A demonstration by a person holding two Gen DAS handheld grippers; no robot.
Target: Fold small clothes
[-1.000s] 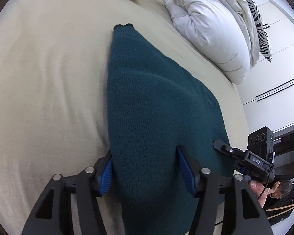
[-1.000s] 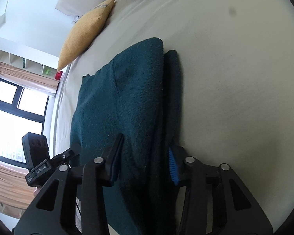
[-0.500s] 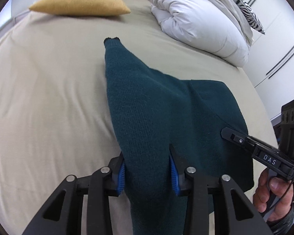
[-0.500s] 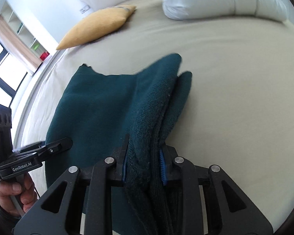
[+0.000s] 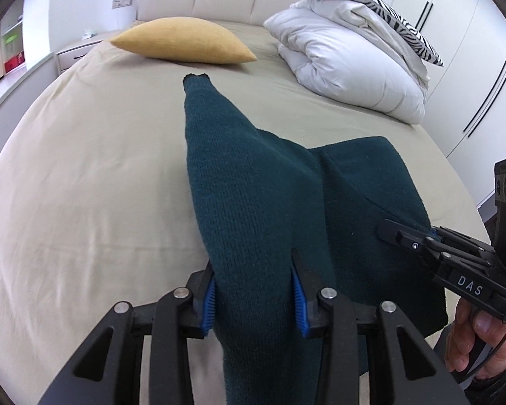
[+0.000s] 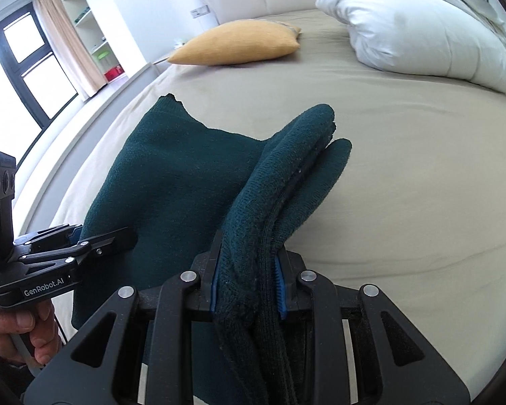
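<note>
A dark teal knitted garment (image 5: 253, 175) lies partly on the beige bed (image 5: 84, 175), its near edge lifted. My left gripper (image 5: 254, 287) is shut on its left near edge. My right gripper (image 6: 248, 270) is shut on the bunched right near edge of the garment (image 6: 185, 168). The far end of the garment rests on the bed, with a narrow cuff-like tip (image 5: 195, 79) pointing toward the headboard. The right gripper also shows in the left wrist view (image 5: 431, 246), the left gripper in the right wrist view (image 6: 84, 239).
A yellow cushion (image 5: 182, 45) lies at the far side of the bed. A folded white duvet (image 5: 350, 64) with a zebra-print pillow (image 5: 371, 3) on top sits at the far right. White wardrobe doors (image 5: 482, 77) stand to the right, a window (image 6: 13, 77) to the left.
Both grippers closed on the garment's near edge and lifted it, tilting the views up toward the headboard. The near part of the garment has risen off the bed.
</note>
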